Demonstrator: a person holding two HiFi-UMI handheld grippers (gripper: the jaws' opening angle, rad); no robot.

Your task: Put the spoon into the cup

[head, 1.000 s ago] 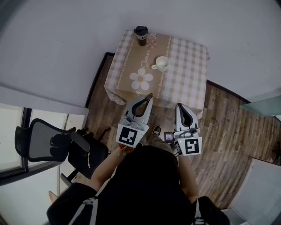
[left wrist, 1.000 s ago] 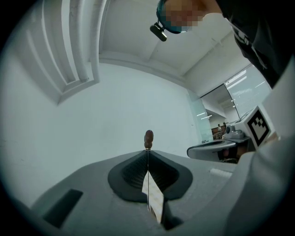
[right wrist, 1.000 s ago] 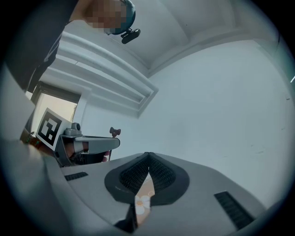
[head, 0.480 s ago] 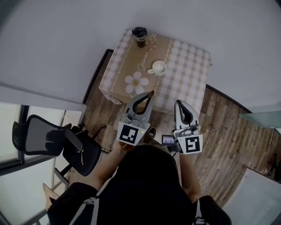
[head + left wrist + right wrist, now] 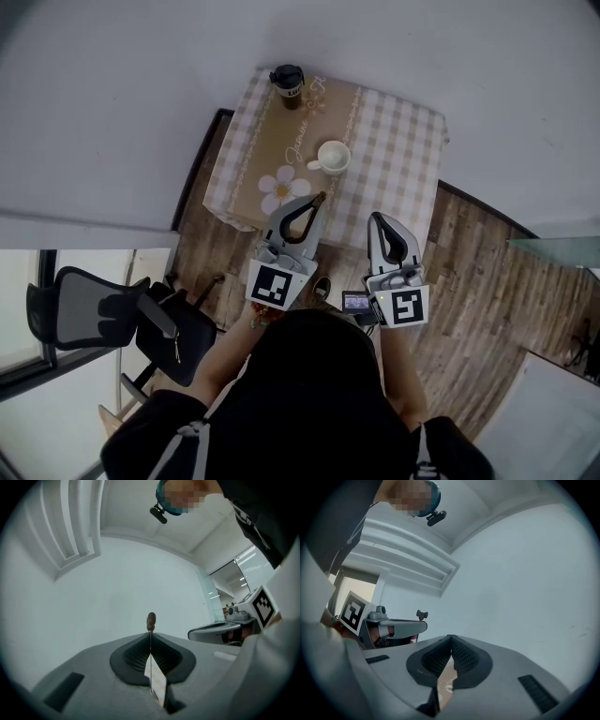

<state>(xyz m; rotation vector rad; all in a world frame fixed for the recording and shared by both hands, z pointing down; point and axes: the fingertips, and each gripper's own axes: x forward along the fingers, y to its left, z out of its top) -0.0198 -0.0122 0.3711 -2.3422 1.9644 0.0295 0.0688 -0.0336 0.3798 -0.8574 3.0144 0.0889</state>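
Observation:
A white cup (image 5: 332, 156) with its handle to the left stands on the checked tablecloth of a small table (image 5: 398, 159). My left gripper (image 5: 314, 202) is shut on a thin spoon (image 5: 321, 198), whose brown end pokes out past the fingertips (image 5: 151, 619). It hovers at the table's near edge, short of the cup. My right gripper (image 5: 377, 218) is beside it on the right, shut with nothing between its jaws. In the right gripper view the pads (image 5: 459, 656) meet at their tips, and the left gripper (image 5: 396, 627) shows to the side.
A dark lidded tumbler (image 5: 287, 82) stands at the table's far left corner. A daisy motif (image 5: 279, 188) marks the brown runner. Black chairs (image 5: 103, 314) stand on the wooden floor at left. White walls enclose the table at the back.
Both grippers have come forward together toward the table's near edge. The table, cup and tumbler sit lower and further left in the head view. The jaws have not changed.

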